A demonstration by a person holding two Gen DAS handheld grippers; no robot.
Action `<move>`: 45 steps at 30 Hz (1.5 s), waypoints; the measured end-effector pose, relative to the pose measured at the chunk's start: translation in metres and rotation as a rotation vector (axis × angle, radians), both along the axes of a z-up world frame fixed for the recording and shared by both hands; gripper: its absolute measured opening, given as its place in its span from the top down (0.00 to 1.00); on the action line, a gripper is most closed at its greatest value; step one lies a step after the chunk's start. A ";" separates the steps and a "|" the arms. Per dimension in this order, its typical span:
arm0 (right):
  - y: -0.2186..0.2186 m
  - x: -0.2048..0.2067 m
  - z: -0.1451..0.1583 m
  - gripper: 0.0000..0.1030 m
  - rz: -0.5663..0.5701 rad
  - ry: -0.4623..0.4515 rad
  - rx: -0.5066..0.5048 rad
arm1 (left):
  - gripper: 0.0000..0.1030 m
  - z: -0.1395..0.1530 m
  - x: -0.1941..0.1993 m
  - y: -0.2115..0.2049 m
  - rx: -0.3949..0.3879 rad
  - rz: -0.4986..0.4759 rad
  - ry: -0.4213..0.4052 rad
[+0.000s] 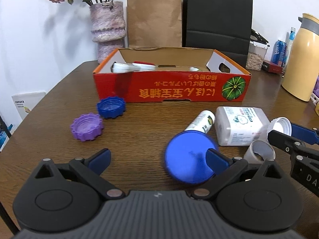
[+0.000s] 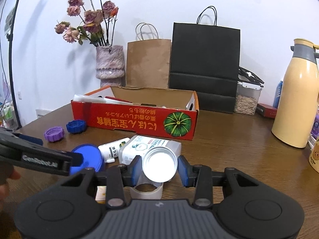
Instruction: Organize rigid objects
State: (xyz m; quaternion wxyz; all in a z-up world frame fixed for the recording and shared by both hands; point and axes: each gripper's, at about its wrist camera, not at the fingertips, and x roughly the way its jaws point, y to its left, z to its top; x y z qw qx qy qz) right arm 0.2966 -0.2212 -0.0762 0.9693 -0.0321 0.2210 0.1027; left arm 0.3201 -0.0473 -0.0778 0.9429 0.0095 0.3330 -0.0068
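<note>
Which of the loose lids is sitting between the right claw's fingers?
The white lid, inner side facing the camera. The blue lid, dark blue cap and purple cap lie further left.

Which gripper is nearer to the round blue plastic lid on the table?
Left. The left gripper has one finger over the blue lid; the right gripper is farther away, around a white cap.

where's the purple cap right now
In the left wrist view the purple cap lies open side up on the left of the wooden table, beside the dark blue cap, in front of the red box's left end.
</note>
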 end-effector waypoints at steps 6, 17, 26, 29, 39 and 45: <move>-0.011 0.007 0.000 0.63 -0.010 -0.002 0.016 | 0.00 -0.004 0.009 -0.015 -0.004 -0.001 0.014; -0.019 0.014 -0.005 0.63 -0.005 0.012 0.015 | 0.01 -0.015 0.016 -0.024 0.026 0.019 0.032; -0.017 0.008 -0.004 0.63 -0.002 -0.021 0.017 | 0.34 -0.014 0.007 -0.024 0.035 -0.017 0.016; -0.017 0.005 -0.003 0.63 0.003 -0.039 0.022 | 0.34 -0.011 0.005 -0.021 0.026 -0.007 -0.003; -0.013 -0.003 0.000 0.63 0.012 -0.081 0.014 | 0.34 0.005 -0.011 -0.012 0.013 -0.007 -0.087; -0.006 -0.007 0.003 0.63 0.025 -0.099 0.017 | 0.34 0.016 -0.015 -0.006 -0.015 0.005 -0.118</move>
